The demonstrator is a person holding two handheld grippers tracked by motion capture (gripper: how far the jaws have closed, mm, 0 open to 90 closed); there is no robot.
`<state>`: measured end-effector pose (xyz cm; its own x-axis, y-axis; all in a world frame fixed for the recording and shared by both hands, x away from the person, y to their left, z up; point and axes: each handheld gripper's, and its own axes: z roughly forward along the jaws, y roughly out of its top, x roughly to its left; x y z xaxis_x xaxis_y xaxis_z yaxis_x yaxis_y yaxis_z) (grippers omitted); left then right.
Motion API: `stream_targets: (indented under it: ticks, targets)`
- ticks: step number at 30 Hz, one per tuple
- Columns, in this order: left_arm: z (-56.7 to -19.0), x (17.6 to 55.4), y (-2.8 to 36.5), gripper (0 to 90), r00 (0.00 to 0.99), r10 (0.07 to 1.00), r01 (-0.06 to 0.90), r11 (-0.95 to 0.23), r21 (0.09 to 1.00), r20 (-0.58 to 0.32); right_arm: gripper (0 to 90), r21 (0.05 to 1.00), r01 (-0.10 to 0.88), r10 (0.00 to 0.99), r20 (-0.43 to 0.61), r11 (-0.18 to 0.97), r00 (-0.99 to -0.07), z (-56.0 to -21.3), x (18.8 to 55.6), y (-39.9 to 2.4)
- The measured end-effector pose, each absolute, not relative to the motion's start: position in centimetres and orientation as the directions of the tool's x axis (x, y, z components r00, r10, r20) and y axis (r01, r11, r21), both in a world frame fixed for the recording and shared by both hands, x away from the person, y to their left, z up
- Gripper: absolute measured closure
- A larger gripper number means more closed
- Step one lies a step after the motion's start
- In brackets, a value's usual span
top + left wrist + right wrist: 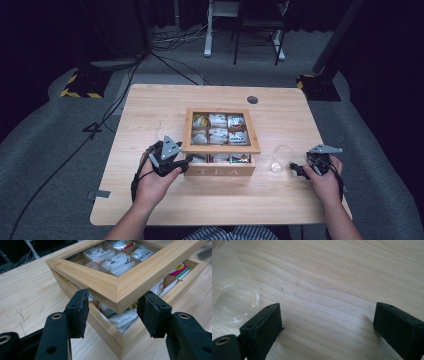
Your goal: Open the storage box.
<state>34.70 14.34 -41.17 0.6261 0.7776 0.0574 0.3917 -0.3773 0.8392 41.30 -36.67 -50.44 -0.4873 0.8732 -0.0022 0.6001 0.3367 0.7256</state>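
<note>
High view: a wooden tea box [220, 166] sits at the middle of the table [150, 115], nearer the front edge. Its windowed lid [220, 148] is raised at the front, with packets [218, 134] visible through the pane. The left gripper [184, 164] is at the box's front-left corner. A clear glass [280, 159] stands right of the box. The right gripper [295, 168] rests just right of the glass, near the table's right edge.

Left gripper view: the jaws stand wide, one on each side of the lid [117, 287] corner, which is lifted clear of the box [110, 332] rim. Neither pad [79, 311] is visibly touching the wood. Packets [122, 318] lie in the compartments below.

Right gripper view: the jaws stand wide over bare table [332, 285], holding nothing. The glass [233, 301] is just beside the left pad [265, 322].
</note>
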Motion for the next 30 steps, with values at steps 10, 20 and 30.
stream_targets:
  ticks: [10,20,30]
  targets:
    - [-40.2,35.4,14.4,41.8,0.626,0.777,0.367,-0.368,0.854,0.066,8.4,0.725,0.603,0.876,0.000,0.332,-0.483,-50.4,40.3,-37.1]
    - [-39.1,36.1,14.2,38.6,0.622,0.779,0.327,-0.355,0.876,0.084,8.4,0.726,0.606,0.882,-0.001,0.324,-0.471,-50.4,39.4,-37.4]
    - [-37.8,37.2,14.0,38.6,0.618,0.778,0.298,-0.366,0.882,0.114,8.7,0.727,0.605,0.883,-0.004,0.324,-0.468,-50.5,39.2,-37.4]
